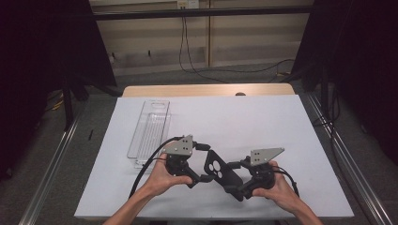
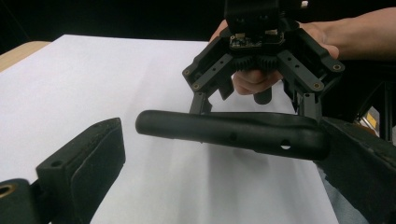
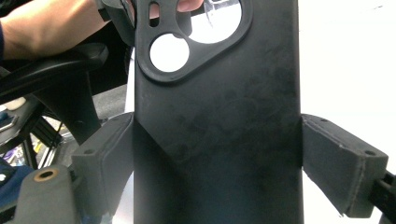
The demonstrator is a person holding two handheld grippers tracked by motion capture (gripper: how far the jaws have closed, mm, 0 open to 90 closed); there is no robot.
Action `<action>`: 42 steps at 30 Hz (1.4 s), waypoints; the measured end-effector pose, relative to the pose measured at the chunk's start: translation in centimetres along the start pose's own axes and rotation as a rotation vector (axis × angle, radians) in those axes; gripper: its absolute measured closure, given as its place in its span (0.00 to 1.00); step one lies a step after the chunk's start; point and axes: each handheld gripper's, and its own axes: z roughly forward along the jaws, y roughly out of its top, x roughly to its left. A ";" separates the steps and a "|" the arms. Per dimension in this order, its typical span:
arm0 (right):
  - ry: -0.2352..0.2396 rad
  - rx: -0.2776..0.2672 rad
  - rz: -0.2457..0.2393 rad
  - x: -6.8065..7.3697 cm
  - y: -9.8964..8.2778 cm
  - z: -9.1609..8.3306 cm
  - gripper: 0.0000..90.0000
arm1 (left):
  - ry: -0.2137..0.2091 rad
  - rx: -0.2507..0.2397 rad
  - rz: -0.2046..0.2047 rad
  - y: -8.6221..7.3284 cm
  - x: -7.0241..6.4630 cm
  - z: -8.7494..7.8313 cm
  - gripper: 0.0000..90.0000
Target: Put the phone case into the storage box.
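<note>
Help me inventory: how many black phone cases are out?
1: the black phone case, up front at centre, with the right gripper shut on it. The clear tray looks empty.

no legible text, label, brand, number or sign appears in any of the three views. the black phone case (image 1: 219, 171) carries no readable marking on its visible surface. the grey plates on the grippers and the white table cover (image 1: 263, 117) are unmarked.
</note>
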 end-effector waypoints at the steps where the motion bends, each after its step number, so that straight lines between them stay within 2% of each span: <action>1: 0.004 0.002 -0.001 0.0 0.0 0.0 0.16 | -0.005 0.002 0.000 0.0 0.0 0.0 0.03; 6: 0.025 0.014 -0.002 0.1 -0.1 0.0 0.16 | -0.047 0.015 0.015 0.1 0.0 0.2 0.04; 12: 0.040 0.020 -0.003 0.1 0.0 0.1 0.16 | -0.078 0.018 0.021 0.1 0.1 0.2 0.06; 18: 0.053 0.027 -0.005 0.2 -0.1 0.2 0.16 | -0.113 0.015 0.011 0.0 0.2 0.3 0.08; 24: 0.068 0.035 -0.008 0.3 -0.1 0.2 0.16 | -0.148 0.020 0.017 -0.1 0.2 0.3 0.10; 37: 0.089 0.048 -0.018 0.5 -0.2 0.3 0.16 | -0.172 0.018 0.018 0.0 -0.1 0.4 0.12; 42: 0.082 0.058 -0.028 0.5 -0.1 0.4 0.16 | -0.169 0.037 0.013 0.2 -0.2 0.5 0.13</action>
